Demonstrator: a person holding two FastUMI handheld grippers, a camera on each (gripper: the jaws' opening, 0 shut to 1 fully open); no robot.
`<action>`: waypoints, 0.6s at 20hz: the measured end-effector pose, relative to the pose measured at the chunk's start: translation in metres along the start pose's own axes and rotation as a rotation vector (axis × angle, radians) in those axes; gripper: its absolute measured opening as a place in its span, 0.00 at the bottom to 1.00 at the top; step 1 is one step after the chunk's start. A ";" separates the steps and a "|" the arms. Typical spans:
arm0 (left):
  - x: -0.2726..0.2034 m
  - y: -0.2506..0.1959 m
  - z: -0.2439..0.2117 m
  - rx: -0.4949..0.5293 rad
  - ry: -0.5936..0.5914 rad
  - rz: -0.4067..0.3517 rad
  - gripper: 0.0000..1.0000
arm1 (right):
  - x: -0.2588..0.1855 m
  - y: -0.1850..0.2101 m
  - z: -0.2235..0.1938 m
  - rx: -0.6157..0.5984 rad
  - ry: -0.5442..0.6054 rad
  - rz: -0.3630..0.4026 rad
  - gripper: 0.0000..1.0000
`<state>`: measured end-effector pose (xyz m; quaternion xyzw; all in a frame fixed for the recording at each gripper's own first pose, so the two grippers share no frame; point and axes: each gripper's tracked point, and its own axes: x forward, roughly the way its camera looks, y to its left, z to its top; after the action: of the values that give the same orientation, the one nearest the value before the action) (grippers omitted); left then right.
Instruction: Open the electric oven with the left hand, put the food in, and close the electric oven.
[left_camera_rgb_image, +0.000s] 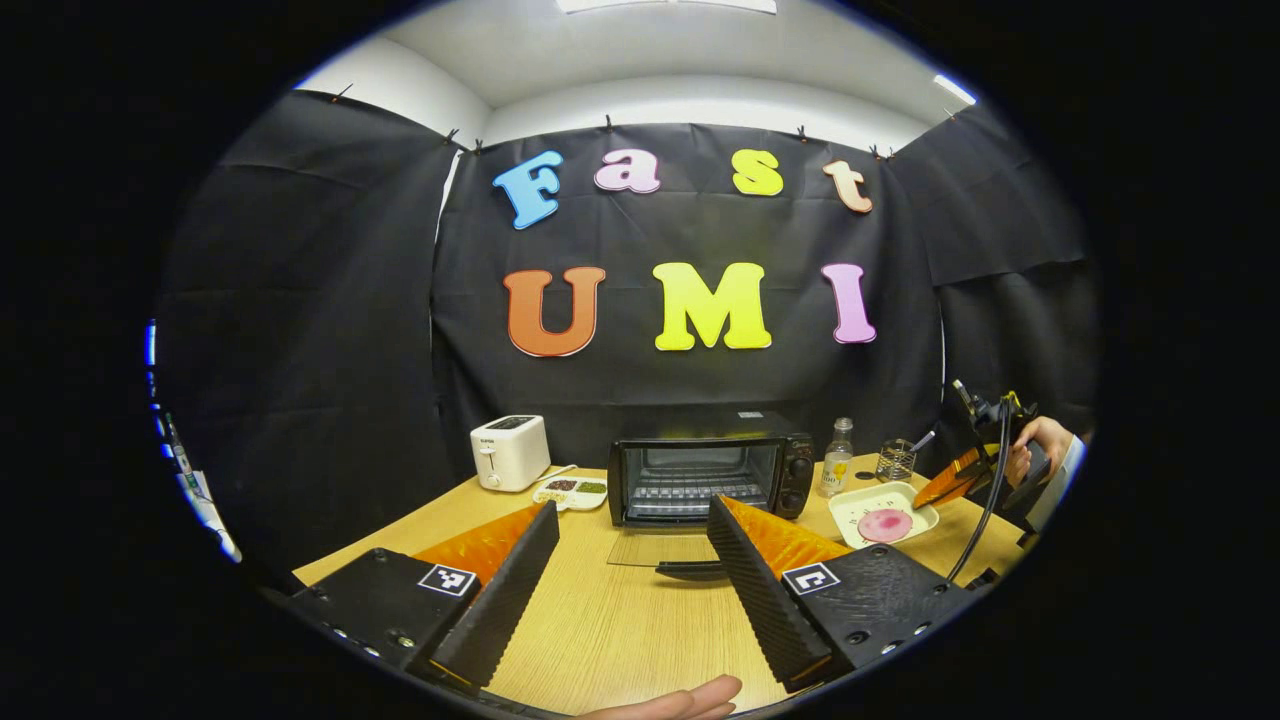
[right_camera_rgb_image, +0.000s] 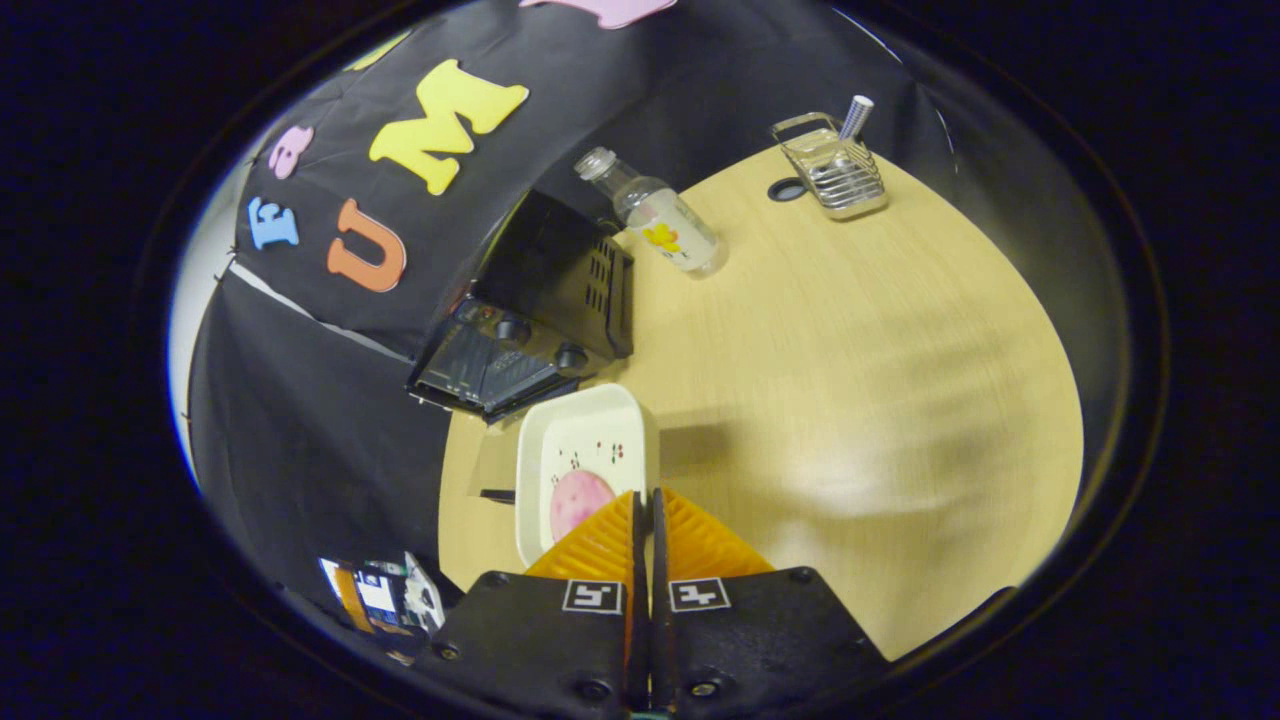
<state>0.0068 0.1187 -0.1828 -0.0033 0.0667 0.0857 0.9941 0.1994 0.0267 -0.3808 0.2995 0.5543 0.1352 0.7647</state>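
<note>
The black electric oven (left_camera_rgb_image: 700, 475) stands at the back of the wooden table, its glass door (left_camera_rgb_image: 655, 548) folded down flat. My left gripper (left_camera_rgb_image: 632, 510) is open and held back from the door, nothing between its fingers. A white plate (left_camera_rgb_image: 905, 500) carrying a pink round of food (left_camera_rgb_image: 885, 524) lies right of the oven. My right gripper (right_camera_rgb_image: 645, 497) is shut on the rim of this plate (right_camera_rgb_image: 585, 430), the food (right_camera_rgb_image: 578, 500) just left of its fingertips. From the left gripper view, the right gripper (left_camera_rgb_image: 935, 492) meets the plate's right edge.
A white toaster (left_camera_rgb_image: 510, 452) and a small dish (left_camera_rgb_image: 570, 491) sit left of the oven. A clear bottle (right_camera_rgb_image: 665, 225) and a wire rack (right_camera_rgb_image: 835, 170) stand behind the plate. Bare tabletop (right_camera_rgb_image: 880, 400) lies to the plate's right. A hand (left_camera_rgb_image: 685, 700) shows at the near edge.
</note>
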 end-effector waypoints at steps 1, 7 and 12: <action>-0.002 0.003 -0.001 0.003 -0.001 0.001 0.95 | -0.001 0.010 -0.003 0.000 0.007 0.014 0.01; 0.000 0.011 -0.010 -0.014 0.007 -0.014 0.96 | 0.011 0.066 -0.005 -0.029 -0.015 0.097 0.01; 0.008 0.027 -0.020 -0.025 0.014 -0.005 0.95 | 0.040 0.102 -0.015 -0.054 0.032 0.111 0.01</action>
<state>0.0070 0.1467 -0.2031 -0.0164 0.0725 0.0837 0.9937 0.2118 0.1326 -0.3525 0.3067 0.5452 0.1973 0.7549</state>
